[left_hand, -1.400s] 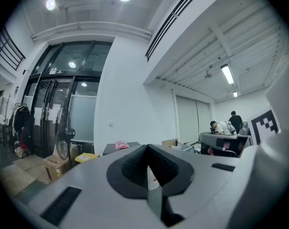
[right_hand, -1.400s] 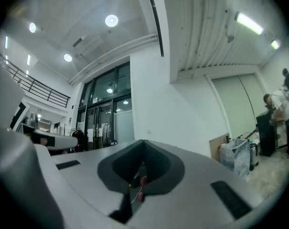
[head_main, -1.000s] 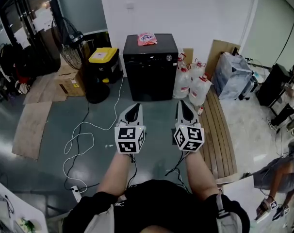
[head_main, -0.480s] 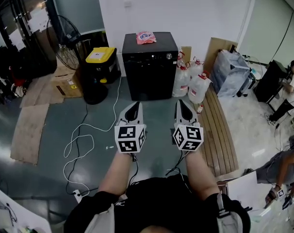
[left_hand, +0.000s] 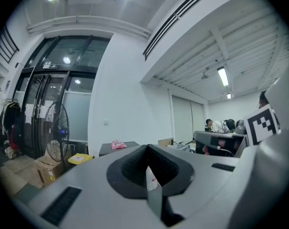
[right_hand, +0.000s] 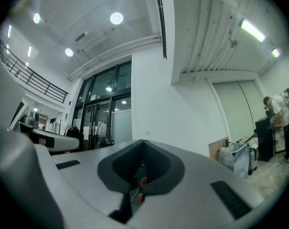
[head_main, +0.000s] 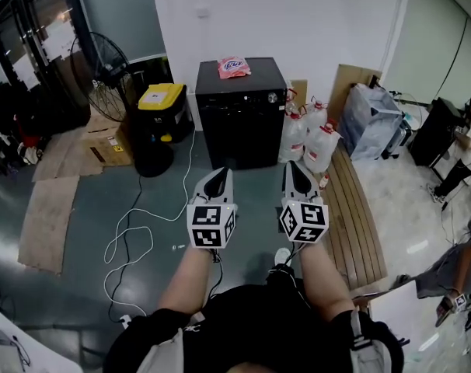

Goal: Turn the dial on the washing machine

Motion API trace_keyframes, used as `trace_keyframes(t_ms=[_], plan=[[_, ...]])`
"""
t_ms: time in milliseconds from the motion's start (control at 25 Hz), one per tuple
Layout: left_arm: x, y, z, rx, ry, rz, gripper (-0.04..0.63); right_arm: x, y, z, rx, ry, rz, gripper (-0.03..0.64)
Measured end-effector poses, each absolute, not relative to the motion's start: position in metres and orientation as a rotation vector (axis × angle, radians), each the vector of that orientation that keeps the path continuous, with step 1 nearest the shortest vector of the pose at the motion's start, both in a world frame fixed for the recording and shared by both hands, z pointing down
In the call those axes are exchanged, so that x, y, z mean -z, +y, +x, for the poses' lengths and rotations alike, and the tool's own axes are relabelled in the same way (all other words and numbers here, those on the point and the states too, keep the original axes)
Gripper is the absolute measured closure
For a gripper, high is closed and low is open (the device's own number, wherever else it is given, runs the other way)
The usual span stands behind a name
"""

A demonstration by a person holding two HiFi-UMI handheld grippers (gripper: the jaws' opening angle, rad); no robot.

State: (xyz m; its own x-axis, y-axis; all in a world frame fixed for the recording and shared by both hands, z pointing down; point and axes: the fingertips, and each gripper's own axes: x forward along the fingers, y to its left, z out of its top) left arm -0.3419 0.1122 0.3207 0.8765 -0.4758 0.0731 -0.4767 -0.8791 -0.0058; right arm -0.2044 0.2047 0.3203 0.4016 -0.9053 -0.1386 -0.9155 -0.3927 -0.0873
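Head view: the small round silver dial (head_main: pixel 272 97) sits upper centre, on the front of the boxy black washing machine (head_main: pixel 241 127); lower mid-frame, well apart from it, left gripper (head_main: pixel 218 174) and right gripper (head_main: pixel 291 166) both clenched, empty

You face a matt black washing machine (head_main: pixel 242 127); its dial (head_main: pixel 272 97) looks shiny, metallic. Floor (head_main: pixel 88 185): smooth, faintly glossy. Slatted boards (head_main: pixel 358 216) at floor's right edge: bare wood. Left edge: matt brown cardboard (head_main: pixel 43 216).
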Motion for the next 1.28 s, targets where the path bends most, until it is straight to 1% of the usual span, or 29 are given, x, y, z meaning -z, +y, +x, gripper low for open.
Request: trace_keyframes(t_ms=[280,960,1280], plan=[[-0.321,0.077,-0.295,-0.113,-0.804,3.034,0.584,-0.319,0.167,-0.159,-0.151,1.663,-2.5,0.615],[-0.331,-0.008,-0.13,-0.221,-0.911,2.967,0.584,-0.336,0.062,0.008,-0.042,1.786,-2.438,0.615],[-0.342,-0.035,-0.058,-0.25,-0.966,2.924,0.584,-0.349,0.026,0.071,-0.022,1.884,-2.399,0.615]])
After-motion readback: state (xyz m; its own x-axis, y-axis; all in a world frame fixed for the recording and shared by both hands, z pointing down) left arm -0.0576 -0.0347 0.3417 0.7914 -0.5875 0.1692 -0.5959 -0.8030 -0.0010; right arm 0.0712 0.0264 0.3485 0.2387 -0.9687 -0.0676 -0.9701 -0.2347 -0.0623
